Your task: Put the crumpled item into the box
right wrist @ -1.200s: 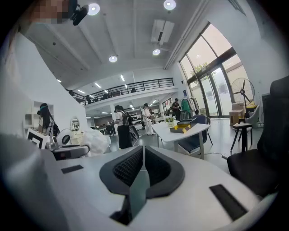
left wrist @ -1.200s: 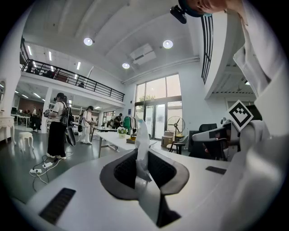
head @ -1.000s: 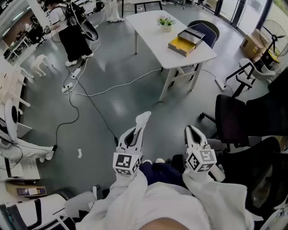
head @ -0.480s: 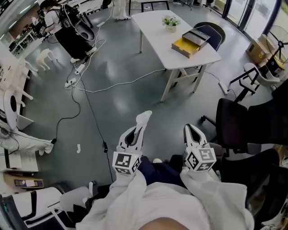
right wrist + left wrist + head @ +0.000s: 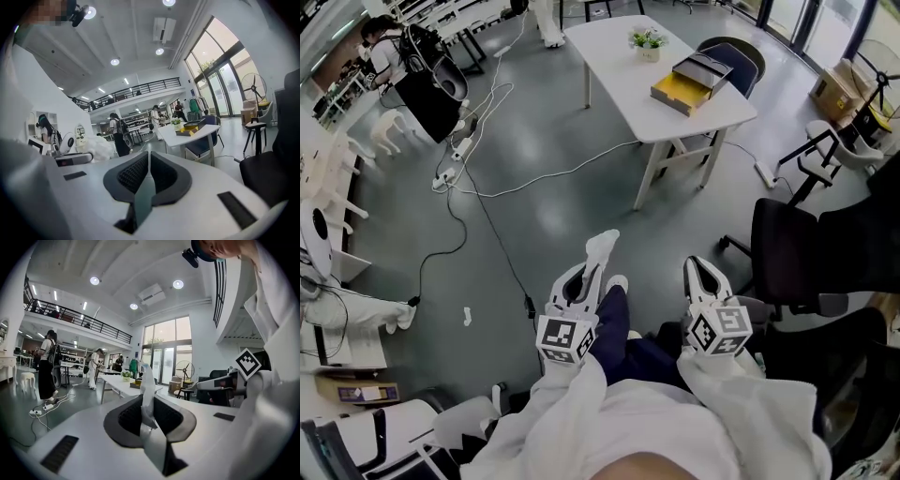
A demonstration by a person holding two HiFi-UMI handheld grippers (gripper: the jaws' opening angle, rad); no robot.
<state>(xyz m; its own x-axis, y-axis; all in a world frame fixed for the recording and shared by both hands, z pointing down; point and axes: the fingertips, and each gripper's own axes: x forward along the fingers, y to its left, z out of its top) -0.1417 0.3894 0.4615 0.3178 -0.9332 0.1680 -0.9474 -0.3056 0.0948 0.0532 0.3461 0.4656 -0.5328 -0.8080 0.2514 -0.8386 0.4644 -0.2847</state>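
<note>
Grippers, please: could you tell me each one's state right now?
Left gripper: closed on the paper.
Right gripper: closed, empty.

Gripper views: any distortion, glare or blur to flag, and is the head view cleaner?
Left gripper view: heavy fisheye, dark corners, ceiling lights flare, crumpled item fairly sharp. Right gripper view: same fisheye, windows washed out. Head view: bent edges, box readable.
</note>
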